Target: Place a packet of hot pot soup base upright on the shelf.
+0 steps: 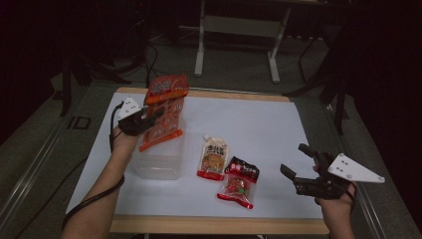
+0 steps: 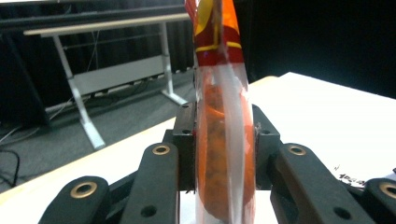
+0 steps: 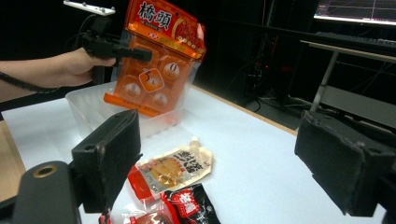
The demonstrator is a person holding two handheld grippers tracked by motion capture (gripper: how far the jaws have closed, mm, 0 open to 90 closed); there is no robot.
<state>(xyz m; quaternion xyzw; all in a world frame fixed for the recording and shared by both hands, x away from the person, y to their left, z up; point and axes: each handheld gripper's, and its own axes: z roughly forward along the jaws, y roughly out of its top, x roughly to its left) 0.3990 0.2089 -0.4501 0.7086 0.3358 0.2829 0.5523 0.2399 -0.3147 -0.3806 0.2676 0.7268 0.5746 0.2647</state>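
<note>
My left gripper (image 1: pixel 149 117) is shut on a large orange snack bag (image 1: pixel 164 110), held upright above a clear plastic bin (image 1: pixel 158 164) at the table's left. In the left gripper view the orange bag (image 2: pixel 223 140) is pinched edge-on between the jaws. The right gripper view has the same orange bag (image 3: pixel 156 60), the left gripper (image 3: pixel 140 53) and the bin (image 3: pixel 88 109) behind it. A cream pouch (image 1: pixel 213 158) and a black-and-red packet (image 1: pixel 240 181) lie mid-table. My right gripper (image 1: pixel 296 162) hovers open at the front right, nothing between its pads (image 3: pixel 114 149).
The white table top (image 1: pixel 249 124) has a wooden rim along its front and back. A white-legged desk frame (image 1: pixel 239 45) stands on the floor beyond the table. The cream pouch (image 3: pixel 175 165) and black-and-red packet (image 3: pixel 187 203) lie just ahead of the right gripper.
</note>
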